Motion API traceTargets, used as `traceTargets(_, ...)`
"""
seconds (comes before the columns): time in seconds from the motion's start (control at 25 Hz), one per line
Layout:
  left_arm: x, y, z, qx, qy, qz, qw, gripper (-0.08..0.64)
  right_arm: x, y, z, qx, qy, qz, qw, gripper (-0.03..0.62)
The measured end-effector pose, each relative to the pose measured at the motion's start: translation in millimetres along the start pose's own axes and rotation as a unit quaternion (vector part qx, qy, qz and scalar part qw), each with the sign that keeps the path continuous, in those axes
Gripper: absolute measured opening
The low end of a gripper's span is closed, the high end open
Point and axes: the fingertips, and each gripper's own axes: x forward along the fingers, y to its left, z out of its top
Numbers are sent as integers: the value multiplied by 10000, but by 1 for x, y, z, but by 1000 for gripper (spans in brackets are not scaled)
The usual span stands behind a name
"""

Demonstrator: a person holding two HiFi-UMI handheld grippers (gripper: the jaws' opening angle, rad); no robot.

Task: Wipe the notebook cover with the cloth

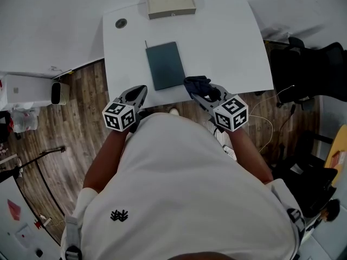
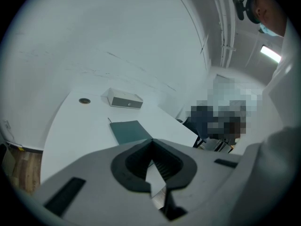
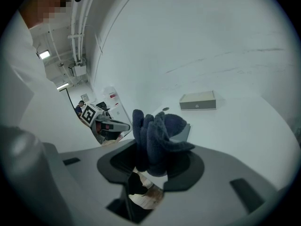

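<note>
White cotton fills the bottom of the head view, the person's shirt, with a bare forearm reaching forward on either side to a marker cube. The right gripper point(image 1: 196, 89) sits over the near edge of the table point(image 1: 233, 42), just right of the notebook's near corner. Its jaws are clamped on a bunched dark blue cloth point(image 3: 157, 134) that stands up out of them in thick folds. The left gripper point(image 2: 151, 147) hangs by the same near edge on the notebook's left, a little short of the tabletop. Its two ribbed pads point(image 2: 164, 166) are drawn in until they meet at the tips, and nothing is caught between them. Just beyond both grippers, roughly between them, the notebook point(image 1: 165, 65) lies flat and closed on the white table. Its cover is dark teal, it touches neither claw nor the cloth, and a thin dark strip sticks out past its far left corner. Farther on, a small round grommet point(image 1: 121, 23) is set into the tabletop toward the far left. A flat beige box point(image 1: 170, 4) rests at the far edge, well apart from the notebook. Wood-plank floor point(image 1: 81, 140) shows on the left of the table and a black chair point(image 1: 314, 69) stands off to its right. In the right gripper view, pipes run along a pale wall in the distance.
</note>
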Motion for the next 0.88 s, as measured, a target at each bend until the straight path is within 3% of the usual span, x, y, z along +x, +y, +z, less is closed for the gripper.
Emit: traceTargets(0.88, 14, 4, -9, -83, 174, 7, 9998, 6, -5, 3, 0, -117, 11, -16, 9999, 149)
